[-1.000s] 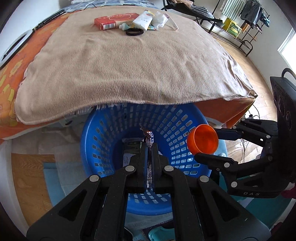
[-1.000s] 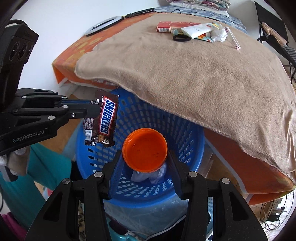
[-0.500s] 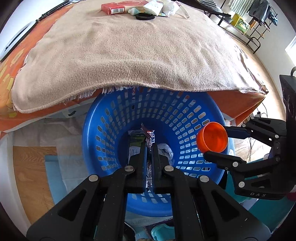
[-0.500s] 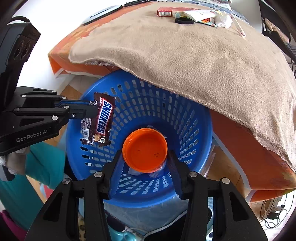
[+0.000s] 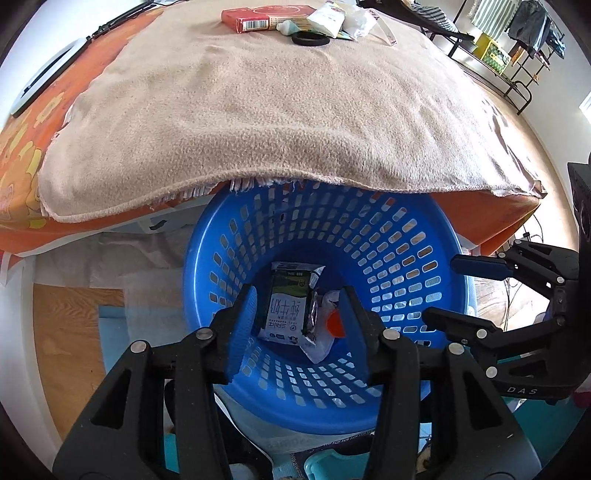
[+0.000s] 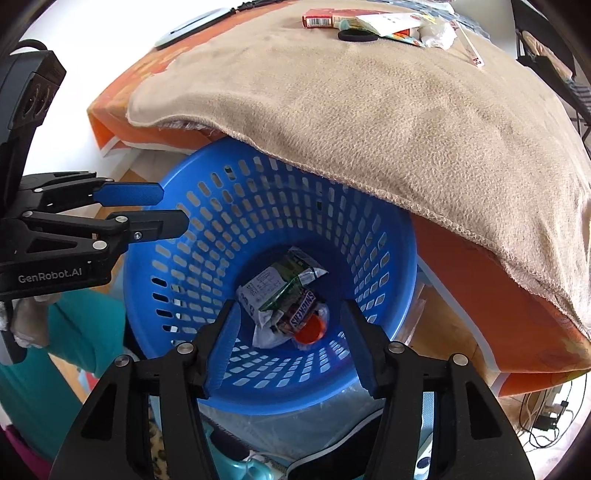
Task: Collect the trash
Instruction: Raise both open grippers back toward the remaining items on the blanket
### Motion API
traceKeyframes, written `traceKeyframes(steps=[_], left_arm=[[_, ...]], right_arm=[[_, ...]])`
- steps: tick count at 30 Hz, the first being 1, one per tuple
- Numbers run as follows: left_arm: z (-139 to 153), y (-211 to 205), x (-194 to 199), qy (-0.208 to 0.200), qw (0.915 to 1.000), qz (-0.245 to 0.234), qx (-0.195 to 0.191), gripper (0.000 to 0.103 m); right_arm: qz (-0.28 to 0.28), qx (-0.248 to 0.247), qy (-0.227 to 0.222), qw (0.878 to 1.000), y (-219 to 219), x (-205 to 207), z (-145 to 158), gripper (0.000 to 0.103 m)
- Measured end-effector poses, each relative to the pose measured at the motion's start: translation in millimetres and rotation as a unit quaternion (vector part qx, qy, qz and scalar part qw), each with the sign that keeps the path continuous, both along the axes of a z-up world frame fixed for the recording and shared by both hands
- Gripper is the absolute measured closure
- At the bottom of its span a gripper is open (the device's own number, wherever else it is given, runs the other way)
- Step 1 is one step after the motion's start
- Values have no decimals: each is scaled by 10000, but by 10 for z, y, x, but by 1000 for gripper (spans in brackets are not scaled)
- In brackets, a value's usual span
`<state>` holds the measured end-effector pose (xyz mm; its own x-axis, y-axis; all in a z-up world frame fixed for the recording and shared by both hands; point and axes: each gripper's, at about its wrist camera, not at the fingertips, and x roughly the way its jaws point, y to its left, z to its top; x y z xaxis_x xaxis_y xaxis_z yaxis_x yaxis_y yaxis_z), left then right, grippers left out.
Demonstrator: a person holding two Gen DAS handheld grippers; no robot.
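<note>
Both tools hang over the blue basket (image 5: 439,236) — left tool (image 5: 297,325) and right tool (image 6: 291,339) jaws opening, nothing between. Snickers wrapper (image 6: 301,314) and orange lid (image 6: 309,329) lie at the bottom — lid half hidden; blanket (image 5: 258,110) covers the far rim.

Both hand-held grippers (image 5: 299,325) (image 6: 291,343) — opening, empty

Bed (image 5: 22,155) – orange patterned cover, overlaid by a tan blanket (image 5: 280,110). On the blanket's far end: a red box (image 5: 266,18), a black ring (image 5: 310,38) and white packets (image 5: 328,20) – clustered together.
</note>
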<state>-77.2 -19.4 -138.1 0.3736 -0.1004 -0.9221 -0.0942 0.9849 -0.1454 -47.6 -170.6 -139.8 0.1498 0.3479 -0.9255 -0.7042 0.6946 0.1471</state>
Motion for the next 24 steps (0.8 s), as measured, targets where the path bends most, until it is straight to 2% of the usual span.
traceKeyframes(steps=[5, 7, 14, 18, 22, 24], left_arm=[[25, 19, 5, -35, 10000, 70, 14, 55], [49, 29, 9, -77, 9999, 101, 12, 47], [163, 24, 71, -208, 9997, 111, 12, 46], [274, 5, 145, -328, 9994, 88, 28, 38], [423, -13, 256, -491, 9988, 53, 45, 37], [499, -20, 324, -568, 9984, 47, 47, 37]], right_arm=[[-62, -16, 8, 10000, -14, 15, 11, 47], [-84, 6, -4, 10000, -25, 19, 23, 46], [-251, 132, -92, 9996, -83, 63, 117, 39], [-422, 258, -130, 9987, -134, 139, 198, 39], [-648, 399, -196, 9969, -198, 270, 329, 37], [-761, 502, -204, 9956, -235, 353, 399, 33]])
